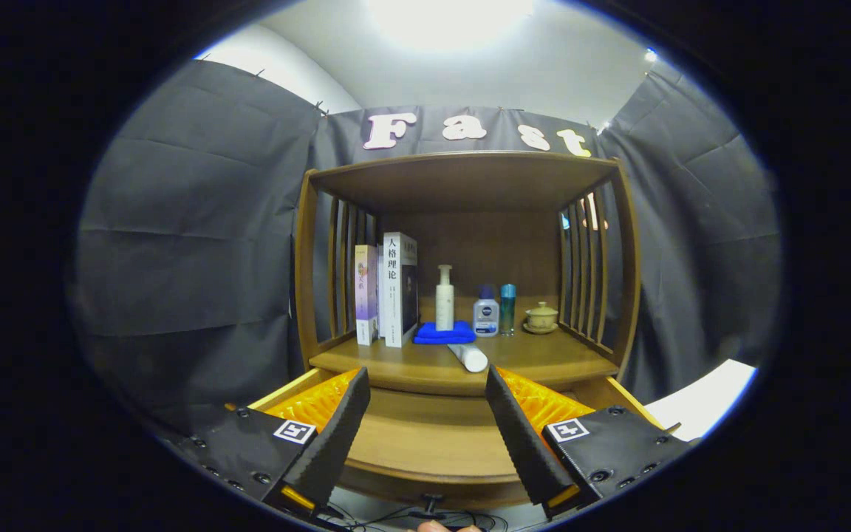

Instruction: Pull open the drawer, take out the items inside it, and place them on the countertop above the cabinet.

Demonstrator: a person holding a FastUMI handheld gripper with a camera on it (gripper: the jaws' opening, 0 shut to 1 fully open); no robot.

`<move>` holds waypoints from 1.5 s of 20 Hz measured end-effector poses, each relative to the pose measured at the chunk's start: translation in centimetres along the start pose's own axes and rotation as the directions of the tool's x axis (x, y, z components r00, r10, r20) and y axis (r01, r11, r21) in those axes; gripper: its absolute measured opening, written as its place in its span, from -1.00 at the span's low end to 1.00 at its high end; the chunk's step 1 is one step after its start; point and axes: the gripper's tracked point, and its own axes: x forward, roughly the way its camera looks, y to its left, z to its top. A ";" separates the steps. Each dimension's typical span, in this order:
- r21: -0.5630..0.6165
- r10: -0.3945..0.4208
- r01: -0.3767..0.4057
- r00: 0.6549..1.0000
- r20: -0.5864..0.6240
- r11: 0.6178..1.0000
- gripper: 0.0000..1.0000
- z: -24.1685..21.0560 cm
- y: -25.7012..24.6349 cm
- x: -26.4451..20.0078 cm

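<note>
Wood throughout: a brown cabinet (462, 185) with slatted sides, and below its bench (544, 362) a drawer (425, 443) that stands pulled out toward the camera. Bright orange lining shows in the drawer behind each finger; the middle of it reads as bare wood. Whether anything is left inside I cannot tell, since the fingers cover much of it.

On the bench: two upright books (388, 292) at one side, a folded blue cloth (444, 334) with a white pump bottle (445, 297) standing at it, a small squat bottle (486, 314) and a slim teal bottle (507, 309) beside that, then a small lidded cup on a saucer (541, 318). A white tube (468, 357) lies on its side near the front edge, just beyond the fingertips.

Handling, as judgement: the tube looks light, smooth and round, so it may roll or slip; take it across the middle of its body. The cup looks fragile and is best left alone.

Gripper (425, 380): jaws spread wide, holding nothing, fingers angled forward over the open drawer and level with the bench's front edge. Pose is roughly centred on the cabinet, pointing straight in. A fingertip of the person's hand shows at the bottom, below the drawer front.
</note>
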 end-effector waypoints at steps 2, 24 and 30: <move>-0.009 -0.025 0.025 1.000 -0.014 1.000 0.95 -1.2 -0.8 -1.0; -0.089 -0.072 0.056 0.981 -0.182 0.994 0.99 -14.1 -0.3 -4.6; -0.059 -0.088 0.077 0.975 -0.203 0.995 1.00 -15.2 -1.4 -2.8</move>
